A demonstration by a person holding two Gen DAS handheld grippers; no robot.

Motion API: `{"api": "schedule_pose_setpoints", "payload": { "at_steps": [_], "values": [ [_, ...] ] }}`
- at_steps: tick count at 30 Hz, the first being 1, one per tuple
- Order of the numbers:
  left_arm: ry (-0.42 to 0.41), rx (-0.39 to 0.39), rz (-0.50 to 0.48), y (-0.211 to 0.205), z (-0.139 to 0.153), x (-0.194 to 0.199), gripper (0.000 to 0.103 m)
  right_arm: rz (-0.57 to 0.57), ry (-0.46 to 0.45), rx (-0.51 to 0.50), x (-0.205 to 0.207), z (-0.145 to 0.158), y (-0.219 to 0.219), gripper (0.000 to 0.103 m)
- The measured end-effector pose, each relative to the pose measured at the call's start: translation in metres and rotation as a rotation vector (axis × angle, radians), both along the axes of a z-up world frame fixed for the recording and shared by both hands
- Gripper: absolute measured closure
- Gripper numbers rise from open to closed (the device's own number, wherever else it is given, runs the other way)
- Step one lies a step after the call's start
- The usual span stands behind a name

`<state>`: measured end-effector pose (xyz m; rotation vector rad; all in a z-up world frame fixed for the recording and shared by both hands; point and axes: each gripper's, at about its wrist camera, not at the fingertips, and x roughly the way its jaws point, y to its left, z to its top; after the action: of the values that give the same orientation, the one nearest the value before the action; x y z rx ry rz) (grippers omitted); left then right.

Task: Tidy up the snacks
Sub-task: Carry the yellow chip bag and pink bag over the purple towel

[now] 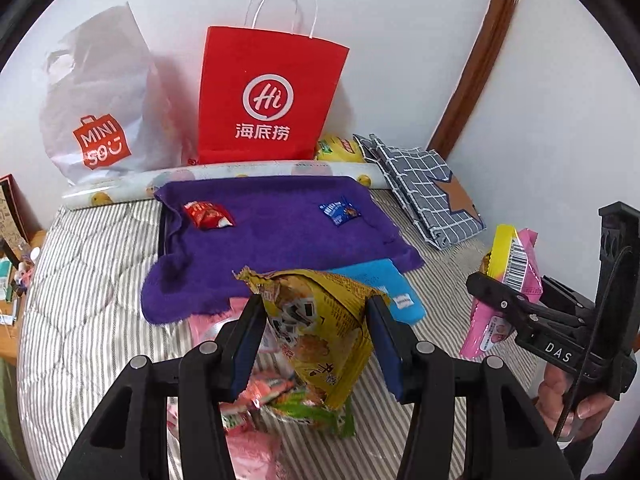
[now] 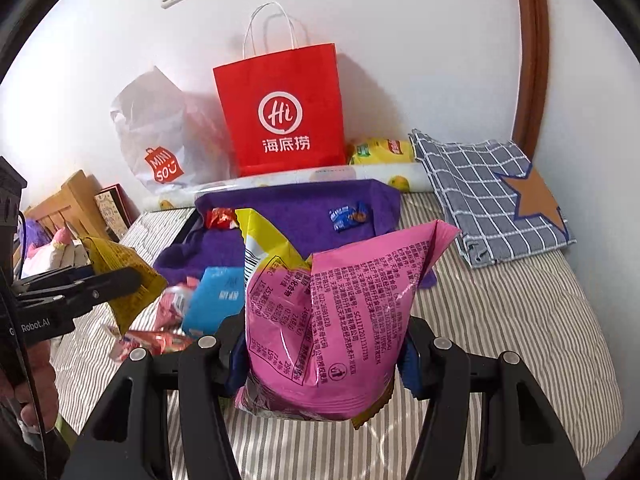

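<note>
My left gripper [image 1: 314, 320] is shut on a yellow snack bag [image 1: 320, 332], held above a pile of loose snack packets [image 1: 276, 396] on the striped bed. My right gripper [image 2: 320, 356] is shut on a pink and yellow snack bag [image 2: 332, 320]; it also shows at the right of the left wrist view [image 1: 506, 280]. A purple towel [image 1: 280, 232] on a dark tray carries a small red packet [image 1: 208, 216] and a small blue packet [image 1: 340, 211]. A light blue packet [image 1: 384, 284] lies at the towel's near edge.
A red paper bag [image 1: 272, 96] and a white Miniso bag [image 1: 100, 120] stand against the wall behind a rolled mat [image 1: 240, 176]. A yellow packet [image 1: 340, 148] and a folded checked cloth [image 1: 428, 192] lie at the back right. A wooden shelf [image 1: 16, 280] stands at the left.
</note>
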<state>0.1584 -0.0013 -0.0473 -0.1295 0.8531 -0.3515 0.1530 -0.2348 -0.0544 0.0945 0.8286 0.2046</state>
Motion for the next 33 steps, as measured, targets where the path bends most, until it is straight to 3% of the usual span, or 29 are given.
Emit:
{"api": "schedule_pose_setpoints", "payload": {
  "at_steps": [16, 33],
  "values": [
    [0.016, -0.006, 0.043, 0.014, -0.005, 0.042, 0.053, 0.006, -0.010, -0.004, 0.044, 0.004, 0.008, 0.045],
    [0.019, 0.038, 0.039, 0.013, -0.014, 0.095, 0.053, 0.015, -0.010, -0.018, 0.105, -0.010, 0.013, 0.045]
  ]
}}
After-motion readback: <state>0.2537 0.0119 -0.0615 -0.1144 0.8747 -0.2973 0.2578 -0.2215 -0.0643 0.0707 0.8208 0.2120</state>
